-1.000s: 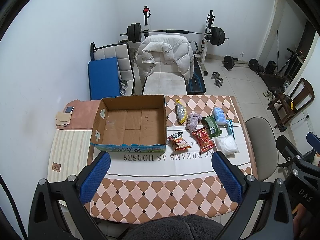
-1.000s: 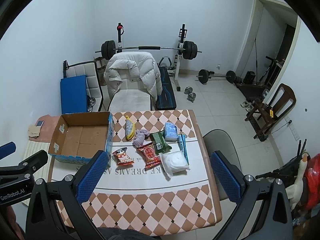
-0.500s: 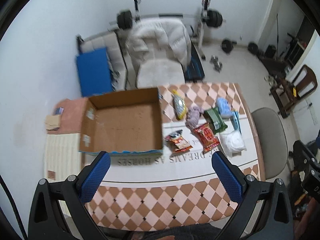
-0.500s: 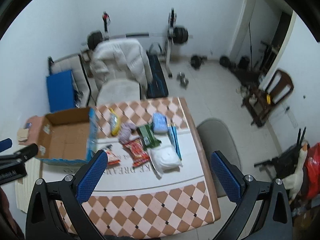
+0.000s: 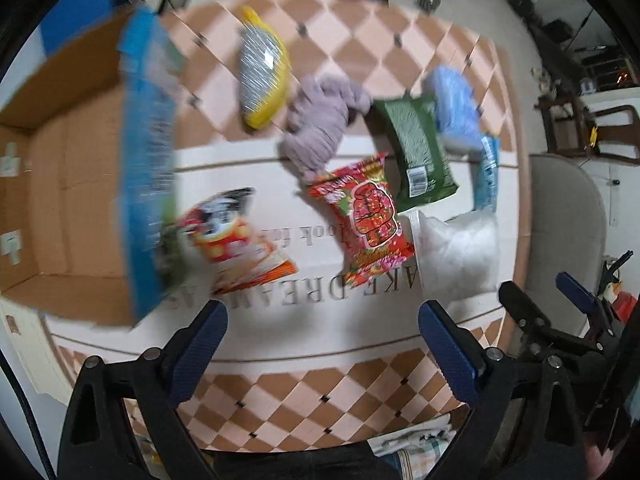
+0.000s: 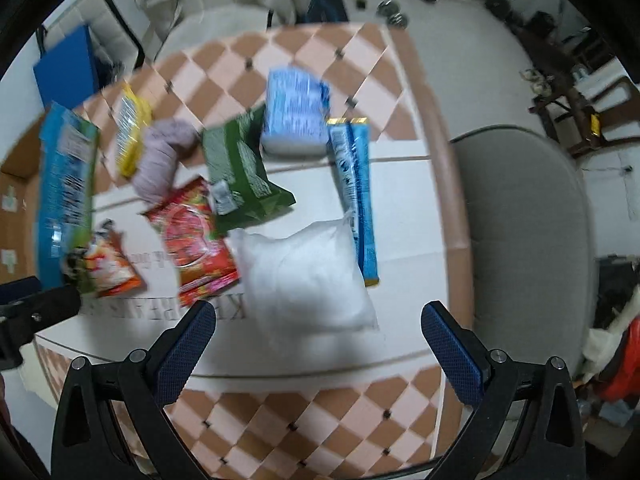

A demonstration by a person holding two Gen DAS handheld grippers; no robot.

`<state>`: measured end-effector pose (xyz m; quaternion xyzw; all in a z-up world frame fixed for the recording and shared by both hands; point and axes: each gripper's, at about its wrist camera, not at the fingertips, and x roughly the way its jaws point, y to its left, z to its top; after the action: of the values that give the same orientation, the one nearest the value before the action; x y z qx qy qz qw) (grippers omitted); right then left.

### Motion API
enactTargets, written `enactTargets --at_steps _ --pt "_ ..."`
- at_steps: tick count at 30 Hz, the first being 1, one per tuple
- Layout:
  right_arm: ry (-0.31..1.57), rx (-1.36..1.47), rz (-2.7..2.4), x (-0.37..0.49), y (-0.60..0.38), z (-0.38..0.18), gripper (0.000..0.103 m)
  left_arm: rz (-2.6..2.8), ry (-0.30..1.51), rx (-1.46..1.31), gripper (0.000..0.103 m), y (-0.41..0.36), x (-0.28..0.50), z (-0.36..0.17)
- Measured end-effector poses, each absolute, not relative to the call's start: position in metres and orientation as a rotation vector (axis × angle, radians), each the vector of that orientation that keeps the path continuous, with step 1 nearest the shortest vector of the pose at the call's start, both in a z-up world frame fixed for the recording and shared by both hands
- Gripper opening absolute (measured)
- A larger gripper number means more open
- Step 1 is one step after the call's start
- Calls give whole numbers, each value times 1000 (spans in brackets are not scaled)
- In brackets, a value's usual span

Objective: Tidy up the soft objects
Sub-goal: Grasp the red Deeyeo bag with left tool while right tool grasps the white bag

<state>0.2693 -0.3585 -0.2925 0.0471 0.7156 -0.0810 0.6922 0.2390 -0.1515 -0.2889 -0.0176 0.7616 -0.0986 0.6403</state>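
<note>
An open cardboard box (image 5: 76, 184) with a blue side stands at the table's left. Beside it lie a red and white snack bag (image 5: 232, 240), a red packet (image 5: 364, 216), a green packet (image 5: 416, 152), a lilac cloth (image 5: 320, 124), a yellow packet (image 5: 262, 68), a light blue pack (image 6: 296, 108), a blue stick pack (image 6: 354, 184) and a white soft bag (image 6: 304, 276). My left gripper (image 5: 324, 348) is open above the table in front of the snack bags. My right gripper (image 6: 320, 356) is open just before the white bag. Both views are blurred.
The table has a checked cloth (image 6: 304, 424) with a white printed middle band. A grey padded chair (image 6: 520, 220) stands at the table's right edge. A white chair with a jacket and weights on the floor lie beyond the far edge.
Both grippers have dropped down and forward toward the table, so the objects look much larger. Both stay open and empty. Nothing on the table has moved.
</note>
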Motion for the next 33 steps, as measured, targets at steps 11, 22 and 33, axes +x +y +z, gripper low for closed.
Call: enactTargets --at_steps 11,22,33 --pt "1737 127 -66 268 -369 -367 103 -221 1947 -98 98 -198 286 -391" --pt "1777 136 -63 250 -364 -386 103 -176 1933 111 87 -203 266 -412" --pt "1822 177 -72 228 -356 -411 103 -195 1870 209 51 -223 249 -421"
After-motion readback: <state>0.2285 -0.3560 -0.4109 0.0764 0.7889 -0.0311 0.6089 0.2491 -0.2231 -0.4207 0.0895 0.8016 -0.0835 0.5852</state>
